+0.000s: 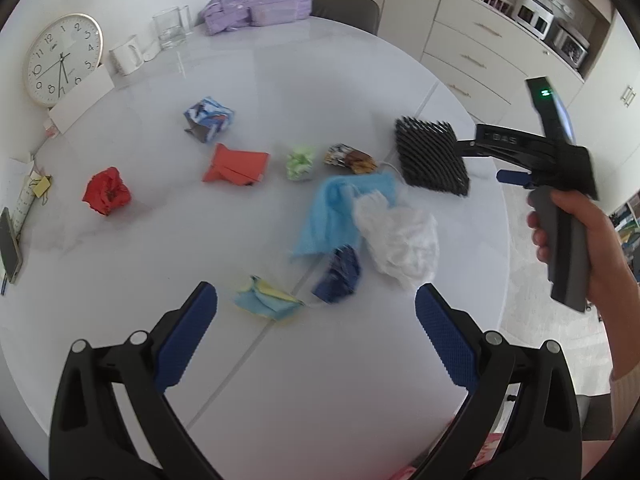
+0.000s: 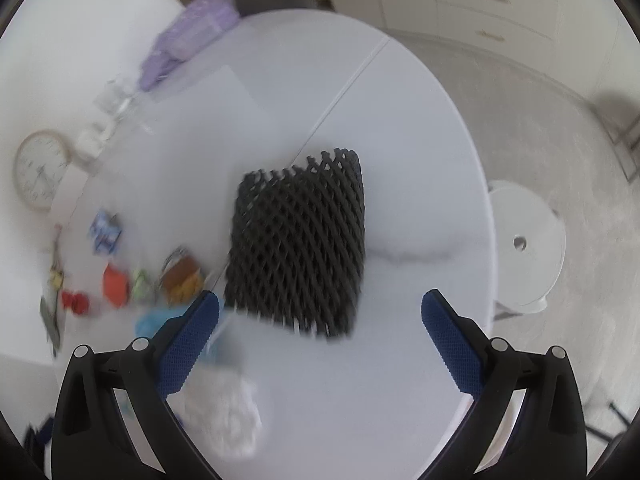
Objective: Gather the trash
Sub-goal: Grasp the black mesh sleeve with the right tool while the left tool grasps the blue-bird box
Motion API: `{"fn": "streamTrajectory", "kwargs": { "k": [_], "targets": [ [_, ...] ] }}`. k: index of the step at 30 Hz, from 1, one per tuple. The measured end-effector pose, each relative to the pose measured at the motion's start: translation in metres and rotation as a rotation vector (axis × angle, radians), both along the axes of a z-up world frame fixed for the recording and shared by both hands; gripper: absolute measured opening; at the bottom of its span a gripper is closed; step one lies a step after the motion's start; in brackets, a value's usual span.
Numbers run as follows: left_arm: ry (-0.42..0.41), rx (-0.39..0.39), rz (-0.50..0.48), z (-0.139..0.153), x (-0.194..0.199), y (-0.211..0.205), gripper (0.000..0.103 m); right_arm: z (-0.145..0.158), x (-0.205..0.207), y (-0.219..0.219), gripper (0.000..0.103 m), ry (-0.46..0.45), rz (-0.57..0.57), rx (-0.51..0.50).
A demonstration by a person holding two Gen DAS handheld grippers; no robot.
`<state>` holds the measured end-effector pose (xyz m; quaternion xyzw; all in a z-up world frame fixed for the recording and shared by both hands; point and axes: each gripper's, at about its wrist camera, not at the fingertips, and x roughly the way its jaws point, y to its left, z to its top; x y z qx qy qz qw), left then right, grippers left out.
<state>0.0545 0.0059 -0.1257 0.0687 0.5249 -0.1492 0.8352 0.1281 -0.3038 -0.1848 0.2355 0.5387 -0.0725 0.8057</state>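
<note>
Trash lies scattered on the round white table (image 1: 280,380): a red paper ball (image 1: 107,191), an orange folded paper (image 1: 236,164), a blue-and-white carton (image 1: 208,119), a green wad (image 1: 299,164), a snack wrapper (image 1: 350,158), a blue cloth (image 1: 332,216), a white tissue wad (image 1: 400,240), a dark blue wrapper (image 1: 338,274) and a light blue and yellow scrap (image 1: 266,298). My left gripper (image 1: 316,312) is open above the near scraps and holds nothing. A black mesh basket (image 2: 298,240) lies just ahead of my right gripper (image 2: 320,312), which is open and held by a hand (image 1: 600,248).
At the far left stand a wall clock (image 1: 62,60), a white mug (image 1: 126,56) and glass tumblers (image 1: 170,28). A purple bag (image 1: 256,4) sits at the back. A phone (image 1: 9,246) lies at the left edge. A white stool (image 2: 524,240) stands beyond the right table edge.
</note>
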Motion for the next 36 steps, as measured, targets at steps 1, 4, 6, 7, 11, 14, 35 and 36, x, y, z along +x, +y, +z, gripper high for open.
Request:
{"fn": "streamTrajectory", "kwargs": {
  "k": [1,4,6,7,11,14,35,36],
  "targets": [
    [-0.012,0.008,-0.002,0.000,0.004,0.004,0.095,-0.005,0.006,0.000,0.100,0.012,-0.018,0.011],
    [-0.036,0.028,-0.016,-0.001,0.016,0.013,0.095,-0.020,0.024,0.000,0.100,0.051,-0.067,0.024],
    [-0.045,0.037,-0.025,-0.003,0.026,0.018,0.095,-0.026,0.030,0.000,0.100,0.067,-0.089,0.009],
    [-0.044,0.034,-0.026,-0.004,0.030,0.021,0.095,-0.028,0.033,0.000,0.100,0.075,-0.102,0.000],
    [-0.027,0.021,-0.008,-0.010,0.050,0.035,0.095,-0.032,0.040,-0.003,0.075,0.084,-0.129,0.003],
    [-0.023,0.006,0.009,-0.012,0.065,0.045,0.095,-0.034,0.042,-0.004,0.056,0.084,-0.126,0.023],
    [0.213,-0.121,0.585,-0.067,0.277,0.074,0.095,0.062,0.033,0.013,0.019,-0.146,0.052,-0.057],
    [0.226,-0.120,0.608,-0.072,0.284,0.072,0.095,0.066,0.032,0.013,0.019,-0.154,0.062,-0.057]
  ]
}}
